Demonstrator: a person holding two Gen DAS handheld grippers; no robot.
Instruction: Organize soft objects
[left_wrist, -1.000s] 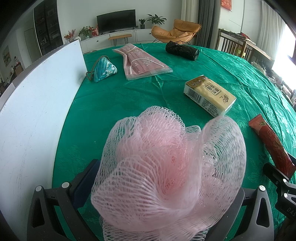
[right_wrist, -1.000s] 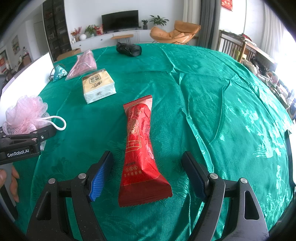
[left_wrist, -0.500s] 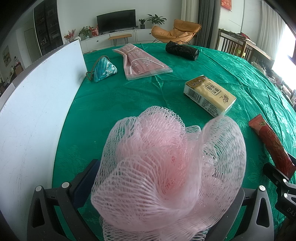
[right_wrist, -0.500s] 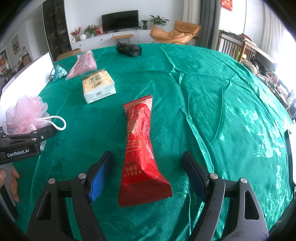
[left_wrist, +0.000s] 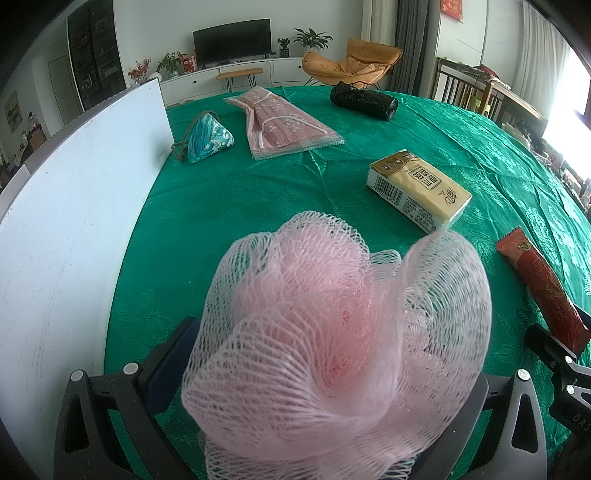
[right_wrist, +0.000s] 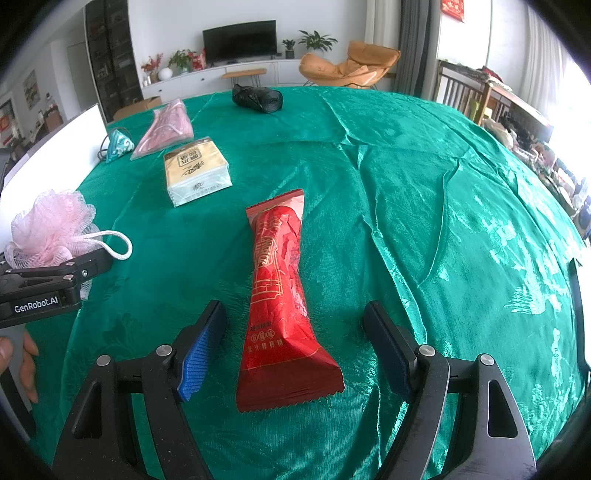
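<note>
A pink mesh bath sponge (left_wrist: 332, 350) fills the space between the fingers of my left gripper (left_wrist: 328, 373), which is shut on it. In the right wrist view the same sponge (right_wrist: 51, 225) sits up on the left gripper (right_wrist: 88, 266) at the far left, its white cord loop hanging over the cloth. My right gripper (right_wrist: 295, 314) stands open just over the table. A red snack packet (right_wrist: 280, 295) lies lengthwise between its fingers, and neither pad touches it.
On the green tablecloth (right_wrist: 406, 184) lie a yellow tissue pack (left_wrist: 421, 188), a pink packet of face masks (left_wrist: 284, 125), a teal pyramid pouch (left_wrist: 207, 138) and a black roll (left_wrist: 364, 99). A white board (left_wrist: 74, 221) stands along the left edge.
</note>
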